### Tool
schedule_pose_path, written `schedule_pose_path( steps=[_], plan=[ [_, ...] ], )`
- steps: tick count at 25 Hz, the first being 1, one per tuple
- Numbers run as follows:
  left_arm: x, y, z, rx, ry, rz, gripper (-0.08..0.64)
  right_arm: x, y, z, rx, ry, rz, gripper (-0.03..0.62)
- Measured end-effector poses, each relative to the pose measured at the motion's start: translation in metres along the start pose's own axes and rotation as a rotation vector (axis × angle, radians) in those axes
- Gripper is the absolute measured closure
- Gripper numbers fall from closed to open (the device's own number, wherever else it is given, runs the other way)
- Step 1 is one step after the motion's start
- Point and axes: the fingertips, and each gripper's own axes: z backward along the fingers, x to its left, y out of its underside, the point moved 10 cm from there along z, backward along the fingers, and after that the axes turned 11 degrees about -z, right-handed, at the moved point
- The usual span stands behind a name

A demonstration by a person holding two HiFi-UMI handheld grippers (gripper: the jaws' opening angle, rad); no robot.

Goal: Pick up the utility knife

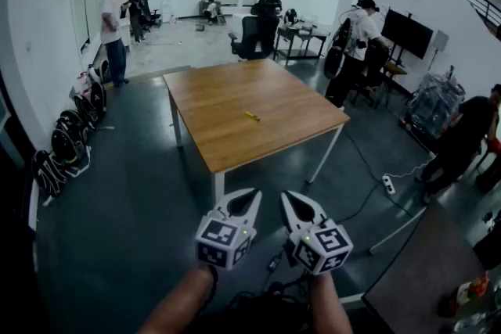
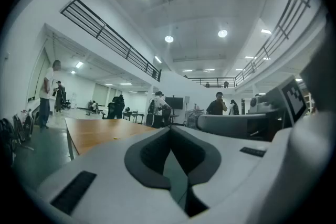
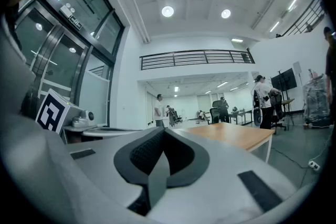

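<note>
- Yellow knife [image 1: 251,116] lies alone near the middle of the wooden table [image 1: 223,86], untouched
- Seen from the head view, it is at 12 o'clock from both grippers and well apart from them, with bare floor between
- Left gripper [image 1: 252,197] is at 6 o'clock in that view, held level, jaws pressed together on nothing
- Right gripper [image 1: 290,200] is just beside it at its 3 o'clock, jaws likewise pressed together and empty
- Done so far, as I judge: nothing; the approach has barely begun
- Left to do: walk up to the table, spread one gripper's jaws, set them around the knife, pinch, lift
</note>
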Motion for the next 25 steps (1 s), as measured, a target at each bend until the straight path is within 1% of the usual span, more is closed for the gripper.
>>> schedule_pose_path(
  steps=[3, 9, 13, 16, 18, 21, 25],
  plan=[
    [0.000, -0.001, -0.003, 0.006, 0.008, 0.006, 0.554, 0.000, -0.003, -0.001, 0.014, 0.012, -0.012, 0.583],
    [-0.002, -0.001, -0.006, 0.020, 0.014, 0.003, 0.554, -0.002, -0.003, 0.000, -0.004, 0.024, -0.028, 0.583],
    [-0.002, -0.001, -0.009, 0.006, 0.025, 0.003, 0.554, -0.005, -0.001, -0.001, -0.004, 0.026, -0.026, 0.583],
    [-0.003, 0.000, -0.012, 0.011, 0.037, 0.008, 0.554, -0.009, 0.002, -0.002, -0.005, 0.020, -0.030, 0.583],
    [-0.003, 0.002, -0.016, 0.016, 0.043, 0.006, 0.554, -0.012, 0.002, -0.001, -0.003, 0.034, -0.031, 0.582],
    [-0.005, 0.005, -0.028, 0.028, 0.044, 0.005, 0.554, -0.023, 0.000, -0.002, -0.003, 0.045, -0.033, 0.582],
    [-0.005, 0.010, -0.052, 0.037, 0.041, -0.005, 0.554, -0.047, -0.001, -0.008, 0.005, 0.033, -0.032, 0.581]
  ],
)
